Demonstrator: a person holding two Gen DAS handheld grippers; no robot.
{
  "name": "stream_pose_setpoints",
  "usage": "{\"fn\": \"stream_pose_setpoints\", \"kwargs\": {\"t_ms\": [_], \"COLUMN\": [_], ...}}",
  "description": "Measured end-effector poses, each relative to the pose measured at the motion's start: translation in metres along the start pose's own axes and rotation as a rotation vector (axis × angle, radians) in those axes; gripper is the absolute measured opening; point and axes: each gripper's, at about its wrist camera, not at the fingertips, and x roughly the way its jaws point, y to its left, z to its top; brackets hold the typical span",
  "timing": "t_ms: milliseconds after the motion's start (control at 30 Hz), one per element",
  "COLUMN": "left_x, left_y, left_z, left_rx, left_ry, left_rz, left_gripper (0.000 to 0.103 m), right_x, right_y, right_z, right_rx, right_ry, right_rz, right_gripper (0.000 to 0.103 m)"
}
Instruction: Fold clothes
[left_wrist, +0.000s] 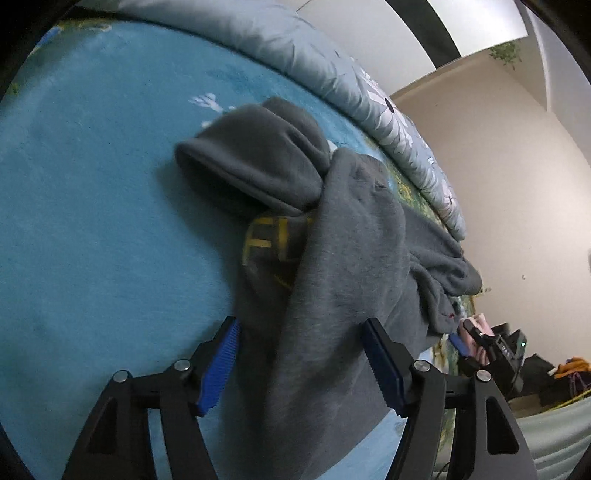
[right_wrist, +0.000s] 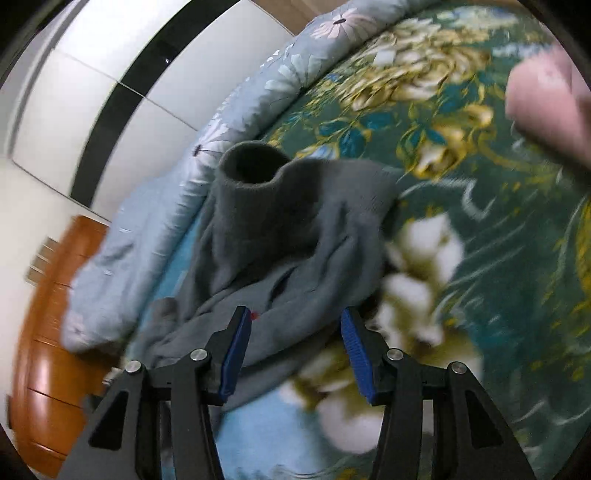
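Observation:
A grey sweatshirt (left_wrist: 343, 236) with yellow lettering lies crumpled on a blue bedspread (left_wrist: 103, 221). One sleeve cuff stands open. My left gripper (left_wrist: 301, 365) is open, its blue pads on either side of the sweatshirt's near edge, fabric between them. The right gripper shows at the far right of the left wrist view (left_wrist: 476, 339). In the right wrist view the sweatshirt (right_wrist: 295, 236) lies ahead with a cuff opening toward me. My right gripper (right_wrist: 295, 350) is open over its near edge.
A light blue floral quilt (left_wrist: 332, 62) is bunched along the far side of the bed. The bedspread has a green floral part (right_wrist: 461, 184). A pink garment (right_wrist: 550, 107) lies at the right. A wooden cabinet (right_wrist: 44, 350) and white wardrobe (right_wrist: 92, 92) stand beside the bed.

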Motion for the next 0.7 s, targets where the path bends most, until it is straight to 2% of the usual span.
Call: {"fn": "stream_pose_setpoints", "kwargs": {"t_ms": [100,133,167,200,233,333,500,600,700], "left_x": [-0.003,-0.006,-0.009,-0.013,-0.017,-0.048,-0.128,-0.164,-0.165], "left_y": [-0.004,-0.006,-0.008,-0.011,-0.015,-0.033,-0.053,-0.031,0.016], "left_z": [0.001,0.001,0.001,0.001,0.002,0.002,-0.008,-0.036,-0.074], "left_rx": [-0.004,-0.002,0.000,0.004,0.014,0.088,0.170,0.162,0.087], "left_ry": [-0.036,-0.051,-0.067,-0.079,-0.089,-0.167,-0.359,-0.449,-0.429], "left_rz": [0.007,0.007,0.006,0.014,0.022,-0.009,-0.113,-0.158,-0.117], "left_gripper": [0.067,0.045,0.032,0.007,0.003,0.002,0.002,0.002,0.002], "right_x": [0.016,0.017,0.009,0.001,-0.007,-0.031,-0.070,-0.098,-0.126], "right_y": [0.001,0.003,0.006,0.010,0.013,0.024,0.042,0.036,0.007], "right_z": [-0.004,-0.006,-0.007,-0.009,-0.010,-0.015,-0.022,-0.038,-0.066], "right_rx": [0.070,0.084,0.068,0.052,0.036,-0.013,-0.094,-0.138,-0.158], "right_ry": [0.025,0.025,0.012,-0.001,-0.014,-0.054,-0.120,-0.156,-0.176], "right_rz": [0.060,0.072,0.076,0.080,0.083,0.095,0.113,0.097,0.044], "right_gripper": [0.050,0.045,0.026,0.007,0.007,0.006,0.005,0.005,0.005]}}
